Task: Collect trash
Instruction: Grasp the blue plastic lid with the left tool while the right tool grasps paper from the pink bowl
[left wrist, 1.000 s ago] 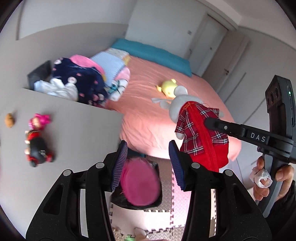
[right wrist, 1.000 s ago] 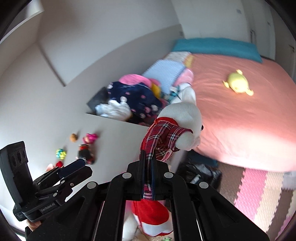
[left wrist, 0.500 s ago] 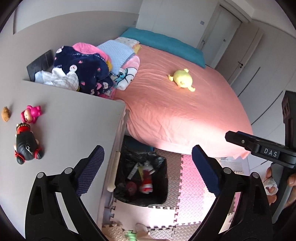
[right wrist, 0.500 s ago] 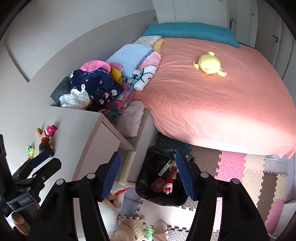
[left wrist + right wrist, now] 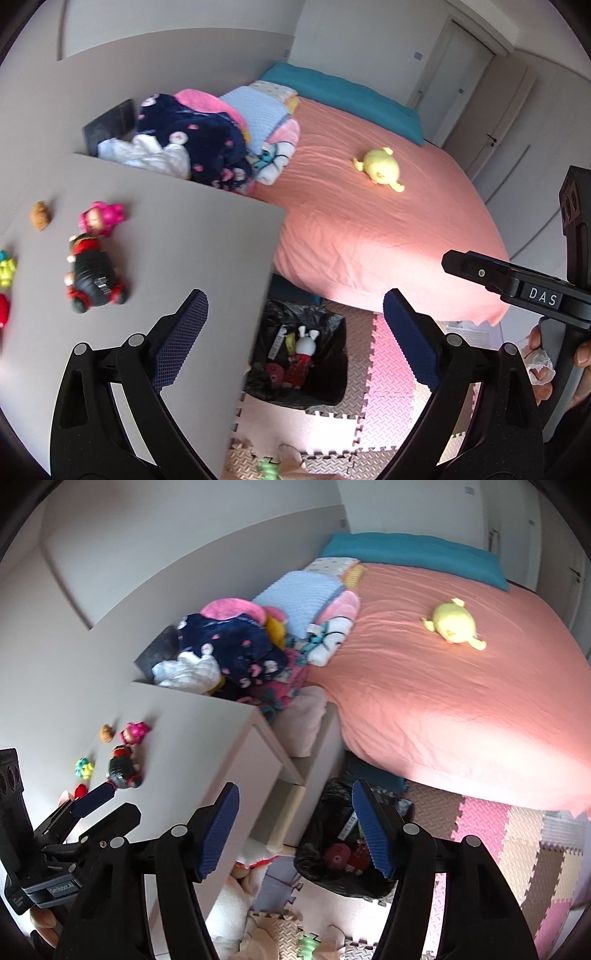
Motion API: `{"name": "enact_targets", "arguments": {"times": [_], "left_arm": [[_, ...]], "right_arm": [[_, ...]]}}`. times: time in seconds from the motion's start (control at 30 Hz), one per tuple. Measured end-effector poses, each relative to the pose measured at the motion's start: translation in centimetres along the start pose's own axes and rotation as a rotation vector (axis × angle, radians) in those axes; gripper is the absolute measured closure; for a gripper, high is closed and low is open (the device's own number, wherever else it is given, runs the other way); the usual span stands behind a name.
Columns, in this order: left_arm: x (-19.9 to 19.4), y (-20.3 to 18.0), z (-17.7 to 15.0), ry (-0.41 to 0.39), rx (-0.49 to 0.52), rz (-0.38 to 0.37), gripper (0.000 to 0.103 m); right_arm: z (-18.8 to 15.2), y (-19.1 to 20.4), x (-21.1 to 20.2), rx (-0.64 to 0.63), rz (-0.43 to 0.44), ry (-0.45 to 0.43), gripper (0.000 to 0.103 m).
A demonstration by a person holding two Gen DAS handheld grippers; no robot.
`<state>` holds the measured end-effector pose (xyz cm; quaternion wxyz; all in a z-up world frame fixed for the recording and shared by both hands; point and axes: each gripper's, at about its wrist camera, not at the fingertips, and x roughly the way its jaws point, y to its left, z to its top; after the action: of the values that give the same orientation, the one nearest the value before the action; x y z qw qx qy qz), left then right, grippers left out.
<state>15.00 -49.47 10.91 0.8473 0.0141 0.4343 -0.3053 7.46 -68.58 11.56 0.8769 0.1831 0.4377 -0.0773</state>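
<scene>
A black trash bag (image 5: 325, 384) stands on the floor between the grey dresser and the bed; it also shows in the right wrist view (image 5: 332, 871). A plush bunny in a red plaid shirt (image 5: 303, 354) and a dark pink round item (image 5: 274, 373) lie in it. My left gripper (image 5: 295, 339) is open and empty above the bag. My right gripper (image 5: 295, 834) is open and empty above the bag's left rim. Small toys lie on the dresser: a black and red figure (image 5: 92, 277), a pink doll (image 5: 100, 218) and a brown ball (image 5: 40, 215).
The grey dresser top (image 5: 177, 236) fills the left. A pink bed (image 5: 369, 214) with a yellow plush (image 5: 380, 170) lies behind. Piled blankets and clothes (image 5: 207, 147) sit between dresser and bed. Foam mat tiles (image 5: 384, 398) cover the floor. A white plush (image 5: 236, 897) lies by the dresser base.
Both grippers opened: the right one let go of the plaid-shirt bunny and the left one of the pink item, and both now lie in the bag. Both grippers have risen.
</scene>
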Motion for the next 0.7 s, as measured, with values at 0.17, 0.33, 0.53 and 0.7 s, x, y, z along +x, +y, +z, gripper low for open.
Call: {"name": "enact_targets", "arguments": {"times": [0.17,0.33,0.53,0.7], "left_arm": [[-2.4,4.1,-1.0,-0.018,-0.059,0.044,0.01],[-5.0,9.1,-1.9,-0.036,-0.125,0.103,0.01],[-8.1,14.8,-3.2,-0.053,-0.2,0.179,0.01],[-10.9,19.1,-5.0,-0.068,-0.265,0.24,0.01]], "right_arm": [[0.1,4.8,1.3,-0.06,0.058,0.011,0.038],[-0.1,10.1,2.6,-0.126,0.112,0.029,0.038],[-0.5,16.6,4.0,-0.205,0.173,0.052,0.038],[-1.3,22.3,5.0,-0.282,0.222,0.076,0.038]]}}
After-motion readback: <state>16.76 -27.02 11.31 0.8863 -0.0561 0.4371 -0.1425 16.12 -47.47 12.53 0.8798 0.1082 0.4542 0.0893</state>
